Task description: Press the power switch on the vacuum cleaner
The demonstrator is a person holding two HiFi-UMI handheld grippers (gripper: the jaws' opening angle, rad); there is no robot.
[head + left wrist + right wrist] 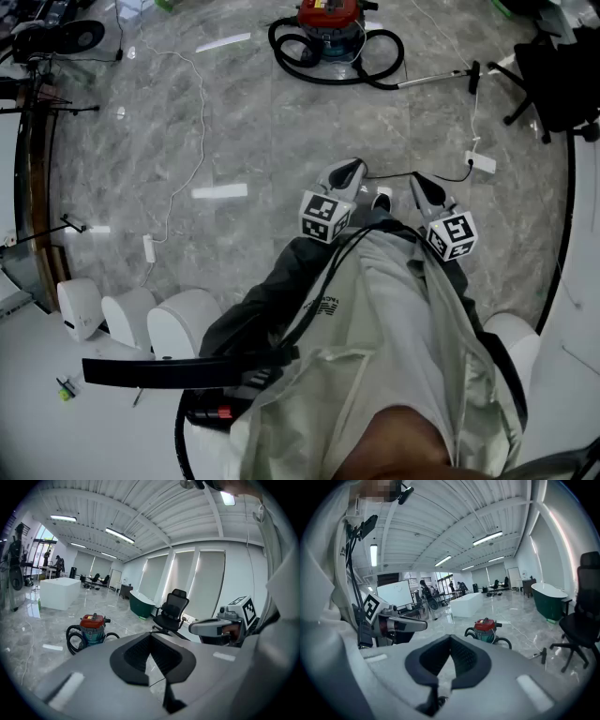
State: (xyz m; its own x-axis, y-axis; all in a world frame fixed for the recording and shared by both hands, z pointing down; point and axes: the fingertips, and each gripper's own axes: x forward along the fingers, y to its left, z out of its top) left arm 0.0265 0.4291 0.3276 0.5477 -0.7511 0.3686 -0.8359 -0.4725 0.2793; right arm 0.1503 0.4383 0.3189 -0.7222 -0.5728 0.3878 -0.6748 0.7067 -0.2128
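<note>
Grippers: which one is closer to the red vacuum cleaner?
The left gripper: in the head view its tip lies almost straight below the vacuum cleaner, while the right gripper sits farther off to the side.

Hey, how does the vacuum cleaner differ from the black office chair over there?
The vacuum cleaner is squat, red-topped over teal, with a black hose looped round it; the office chair is taller and all black. The vacuum stands straight ahead, the chair off to the right. Both stand on the grey floor.

Left hand-held gripper (350, 171) and right hand-held gripper (420, 185), jaws together, empty.
</note>
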